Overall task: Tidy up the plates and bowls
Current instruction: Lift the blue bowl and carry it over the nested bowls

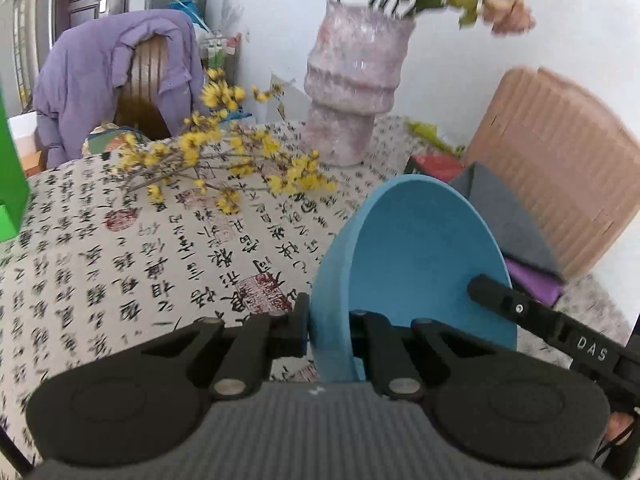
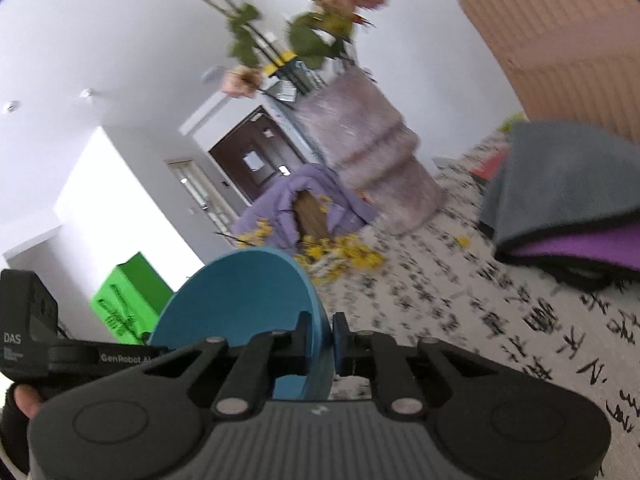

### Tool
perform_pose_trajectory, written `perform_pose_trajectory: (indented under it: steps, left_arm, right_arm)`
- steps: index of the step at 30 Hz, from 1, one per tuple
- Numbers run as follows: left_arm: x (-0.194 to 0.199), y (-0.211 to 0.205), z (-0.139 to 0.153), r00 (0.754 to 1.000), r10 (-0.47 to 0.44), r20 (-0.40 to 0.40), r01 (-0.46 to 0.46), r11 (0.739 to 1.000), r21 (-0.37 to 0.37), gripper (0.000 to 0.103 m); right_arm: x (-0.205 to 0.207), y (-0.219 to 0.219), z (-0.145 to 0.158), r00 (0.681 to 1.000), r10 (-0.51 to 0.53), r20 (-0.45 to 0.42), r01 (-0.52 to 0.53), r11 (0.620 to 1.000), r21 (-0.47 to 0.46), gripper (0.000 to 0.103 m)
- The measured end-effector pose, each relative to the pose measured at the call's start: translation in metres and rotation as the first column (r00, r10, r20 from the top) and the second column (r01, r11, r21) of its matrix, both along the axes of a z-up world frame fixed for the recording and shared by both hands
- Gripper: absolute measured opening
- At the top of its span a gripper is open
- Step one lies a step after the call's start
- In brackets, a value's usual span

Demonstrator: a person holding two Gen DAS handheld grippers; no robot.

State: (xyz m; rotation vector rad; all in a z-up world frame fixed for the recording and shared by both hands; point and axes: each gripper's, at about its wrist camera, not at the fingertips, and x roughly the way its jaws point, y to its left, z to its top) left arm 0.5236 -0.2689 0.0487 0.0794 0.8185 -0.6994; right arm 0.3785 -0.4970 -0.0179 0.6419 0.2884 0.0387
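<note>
A blue bowl point(image 1: 420, 264) is held up on edge above the table, gripped from two sides. My left gripper point(image 1: 328, 332) is shut on the bowl's near rim, with the bowl's hollow facing right. My right gripper point(image 2: 322, 336) is shut on the opposite rim of the same bowl point(image 2: 240, 300), with the hollow facing left. The right gripper's body shows at the bowl's right edge in the left wrist view point(image 1: 560, 328), and the left gripper's body shows at the left in the right wrist view point(image 2: 60, 352).
The table has a calligraphy-print cloth point(image 1: 140, 264). A pink ribbed vase point(image 1: 352, 84) with flowers stands at the back, yellow flower sprigs point(image 1: 224, 160) lie before it. Folded grey and purple cloths point(image 2: 560, 200) lie right. A chair with a purple jacket point(image 1: 120, 76) and a pink chair point(image 1: 560, 160) stand behind.
</note>
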Motion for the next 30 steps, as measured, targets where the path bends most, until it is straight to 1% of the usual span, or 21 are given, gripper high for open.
perform_pose_trajectory:
  steps: [3,6,9,12,15,18,20,22,26,30]
  left_arm:
    - [-0.02,0.014,0.028,1.0,0.008,0.028,-0.007,0.999,-0.04,0.008]
    - [-0.05,0.029,0.053,0.999,0.013,0.045,-0.01,0.998,-0.066,0.008]
    - [-0.083,0.048,0.066,0.998,0.043,0.049,-0.039,0.996,-0.078,0.008]
    - [-0.115,0.071,0.072,0.995,0.092,0.045,-0.087,0.99,-0.11,0.008]
    - [-0.151,0.095,0.072,0.989,0.144,0.038,-0.137,0.98,-0.144,0.008]
    - [-0.187,0.119,0.07,0.981,0.189,0.039,-0.18,0.968,-0.176,0.008]
    - [-0.213,0.135,0.065,0.974,0.224,0.021,-0.215,0.954,-0.21,0.009]
    - [-0.24,0.148,0.062,0.968,0.251,0.03,-0.237,0.943,-0.232,0.009]
    - [-0.292,0.171,0.053,0.953,0.301,0.037,-0.281,0.922,-0.266,0.009]
    - [-0.341,0.186,0.035,0.94,0.339,0.033,-0.317,0.907,-0.275,0.009]
  right_arm:
    - [-0.017,0.012,0.036,1.0,0.022,0.012,-0.022,0.999,-0.044,0.01]
    - [-0.039,0.021,0.069,0.999,0.04,0.007,-0.04,0.997,-0.067,0.01]
    - [-0.062,0.034,0.089,0.998,0.069,-0.008,-0.069,0.995,-0.068,0.01]
    - [-0.087,0.053,0.102,0.993,0.116,-0.019,-0.118,0.987,-0.106,0.01]
    - [-0.113,0.072,0.11,0.986,0.164,-0.033,-0.167,0.976,-0.141,0.009]
    - [-0.137,0.089,0.116,0.978,0.203,-0.046,-0.208,0.966,-0.155,0.009]
    - [-0.155,0.101,0.12,0.973,0.225,-0.049,-0.231,0.956,-0.18,0.009]
    - [-0.174,0.113,0.123,0.968,0.247,-0.054,-0.252,0.946,-0.205,0.009]
    - [-0.213,0.134,0.118,0.959,0.276,-0.069,-0.285,0.93,-0.232,0.008]
    - [-0.254,0.153,0.104,0.948,0.303,-0.097,-0.318,0.915,-0.248,0.007]
